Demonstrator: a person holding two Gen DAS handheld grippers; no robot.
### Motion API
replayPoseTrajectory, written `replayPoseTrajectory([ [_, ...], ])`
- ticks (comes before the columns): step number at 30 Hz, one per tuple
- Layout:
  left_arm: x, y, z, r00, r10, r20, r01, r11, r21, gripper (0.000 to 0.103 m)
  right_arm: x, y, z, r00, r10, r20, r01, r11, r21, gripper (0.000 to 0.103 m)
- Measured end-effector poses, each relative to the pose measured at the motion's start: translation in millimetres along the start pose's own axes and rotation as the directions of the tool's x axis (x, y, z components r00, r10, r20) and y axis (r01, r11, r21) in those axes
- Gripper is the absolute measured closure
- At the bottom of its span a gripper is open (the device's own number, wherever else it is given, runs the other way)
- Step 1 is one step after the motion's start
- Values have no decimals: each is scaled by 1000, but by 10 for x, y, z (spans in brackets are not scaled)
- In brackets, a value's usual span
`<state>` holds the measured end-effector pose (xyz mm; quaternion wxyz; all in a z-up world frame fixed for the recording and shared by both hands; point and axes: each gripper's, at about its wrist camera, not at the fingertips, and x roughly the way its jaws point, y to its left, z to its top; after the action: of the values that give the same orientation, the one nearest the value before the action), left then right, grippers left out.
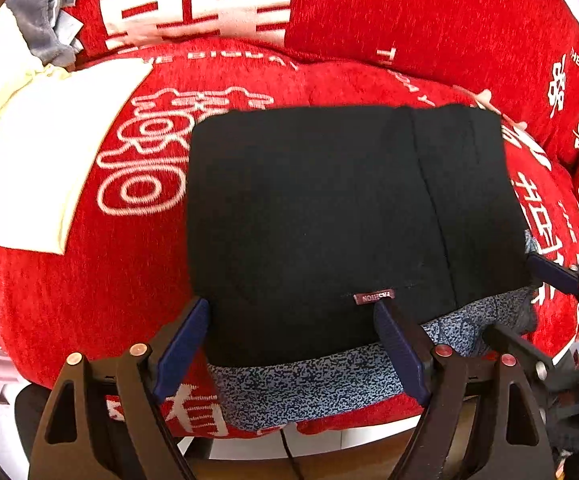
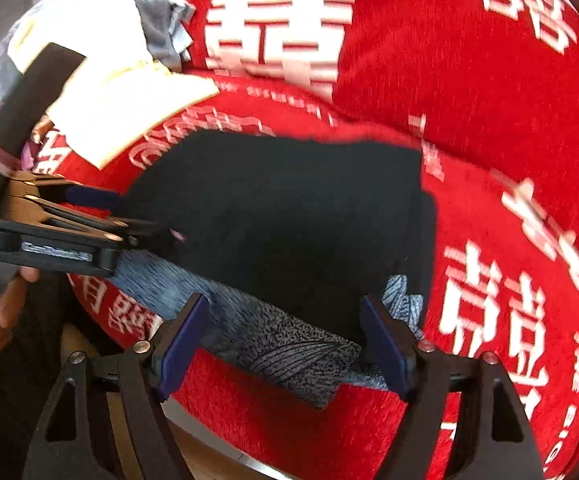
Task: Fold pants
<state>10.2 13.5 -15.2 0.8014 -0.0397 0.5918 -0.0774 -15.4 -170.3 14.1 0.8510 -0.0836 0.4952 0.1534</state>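
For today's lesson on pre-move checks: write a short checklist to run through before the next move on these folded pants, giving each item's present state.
1. Left gripper open, its fingers straddling the near edge: ok.
2. Right gripper open: ok.
3. Black pants lie as a flat rectangle: ok.
4. Edges aligned: not ok, the blue-grey speckled lining sticks out at the near edge.
5. White cloth apart from the pants: ok.
6. Layers underneath smooth: cannot tell.

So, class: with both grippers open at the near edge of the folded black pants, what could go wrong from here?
1. The pants sit close to the sofa seat's front edge; a tug might slide them off.
2. The grey lining shows underneath; a left gripper pinch may catch only one layer.
3. The right gripper view is blurred, so aim seems uncertain.
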Motion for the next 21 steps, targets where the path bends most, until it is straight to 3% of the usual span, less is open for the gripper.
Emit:
replayPoseTrajectory([
  [4,71,85,-43,999,-30,-19,29,999,-39,10,57,-180,-39,997,78,0,-78,993,92,23],
  [8,-89,50,69,999,-39,16,39,999,-34,10,-73,-151,46,999,50,13,-50,997,50,22],
  [11,-242,20,267,996,-30,82,33,999,-34,10,-184,-216,262,997,18,80,-22,998,53,22],
  [15,-199,-50,605,994,12,107,-7,999,-42,10,-108,-325,631,992,-29,121,23,998,57,21],
  [21,141,36,951,999,40,31,-35,986,-164,10,256,-233,1010,997,-42,59,44,999,-31,21],
])
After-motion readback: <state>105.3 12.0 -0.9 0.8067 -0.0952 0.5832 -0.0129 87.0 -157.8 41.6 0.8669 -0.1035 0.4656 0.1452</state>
